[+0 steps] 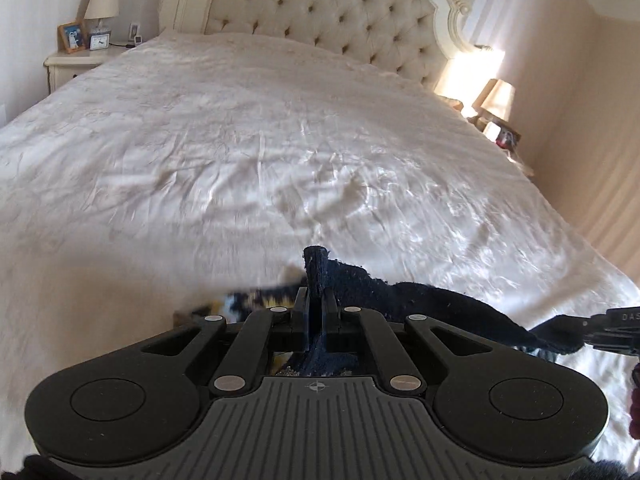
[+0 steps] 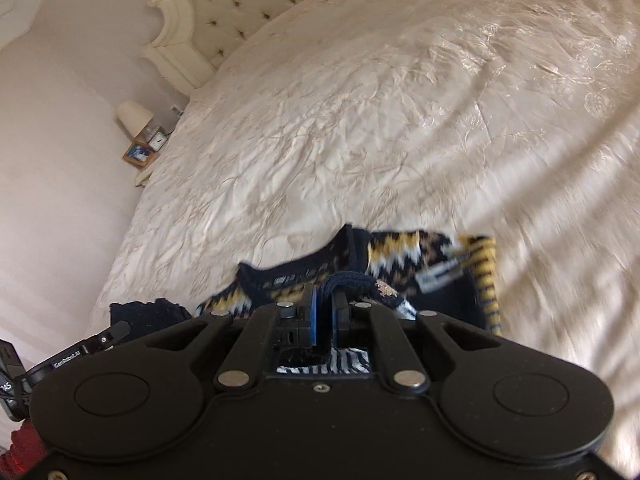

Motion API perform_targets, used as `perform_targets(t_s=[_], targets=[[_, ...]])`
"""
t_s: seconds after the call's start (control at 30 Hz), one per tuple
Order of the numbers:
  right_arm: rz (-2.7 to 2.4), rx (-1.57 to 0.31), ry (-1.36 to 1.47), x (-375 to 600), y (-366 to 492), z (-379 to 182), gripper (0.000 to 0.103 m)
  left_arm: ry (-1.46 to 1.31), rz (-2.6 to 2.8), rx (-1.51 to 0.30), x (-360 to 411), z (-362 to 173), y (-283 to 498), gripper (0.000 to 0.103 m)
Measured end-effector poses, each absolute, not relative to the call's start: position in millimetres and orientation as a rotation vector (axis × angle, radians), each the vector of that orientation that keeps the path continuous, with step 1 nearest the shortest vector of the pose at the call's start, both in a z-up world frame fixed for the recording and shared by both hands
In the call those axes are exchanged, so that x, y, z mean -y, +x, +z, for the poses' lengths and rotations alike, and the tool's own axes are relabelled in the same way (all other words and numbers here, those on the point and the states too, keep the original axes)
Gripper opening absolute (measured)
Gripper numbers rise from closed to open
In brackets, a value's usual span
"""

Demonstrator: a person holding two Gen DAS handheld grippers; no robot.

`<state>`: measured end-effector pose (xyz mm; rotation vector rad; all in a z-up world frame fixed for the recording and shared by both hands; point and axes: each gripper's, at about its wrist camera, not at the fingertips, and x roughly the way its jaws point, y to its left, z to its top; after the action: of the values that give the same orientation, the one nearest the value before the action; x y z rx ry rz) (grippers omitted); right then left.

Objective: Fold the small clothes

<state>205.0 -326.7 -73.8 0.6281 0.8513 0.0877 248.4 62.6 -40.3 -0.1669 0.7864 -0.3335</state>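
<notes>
Navy knitted sweater with yellow-and-white pattern (image 2: 400, 256) hangs pinched in both my left gripper (image 1: 316, 300) and right gripper (image 2: 325, 304); thin bites could slip, dropping it onto the cream bedspread (image 1: 240, 152).

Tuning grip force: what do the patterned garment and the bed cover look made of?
Garment: chunky knit, probably wool or acrylic; visible stitch ribs, fuzzy navy edge, matte zigzag pattern. Both the left gripper and the right gripper pinch it.
Bed cover: thin woven fabric with satin-like sheen; glossy highlights, fine creases, faint embroidered-looking motifs.
</notes>
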Motion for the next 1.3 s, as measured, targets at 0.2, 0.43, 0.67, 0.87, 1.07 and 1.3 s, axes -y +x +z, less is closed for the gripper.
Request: perform_targets(t_s=[0.2,0.43,0.67,0.87,1.07,1.3], targets=[[0.017,-0.944,0.661,338.7,250.1,-111.1,0.014,-0.119,-0.325,-0.865,-44.4,-72.8,288.2,0.005],[-0.018,-1.020,0.660,342.1,283.1,-146.4,0.016,-0.116,-0.261,-0.966,-43.4,-114.9,317.6,0.005],[-0.052,-1.066,0.681,343.2,301.3,-171.3,0.019,-0.115,-0.204,-1.044,-50.3,-143.9,334.2,0.008],[-0.086,-1.017,0.749,351.6,301.7,-174.5,0.054,-0.101,-0.178,-1.048,-52.9,-150.8,344.4,0.009],[-0.165,-0.917,0.749,371.8,286.3,-156.5,0.074,-0.106,-0.155,-1.017,-57.8,-139.4,346.3,0.009],[-0.064,-0.928,0.573,368.3,257.4,-132.5,0.074,-0.094,-0.192,-0.934,-64.4,-92.9,326.5,0.010]])
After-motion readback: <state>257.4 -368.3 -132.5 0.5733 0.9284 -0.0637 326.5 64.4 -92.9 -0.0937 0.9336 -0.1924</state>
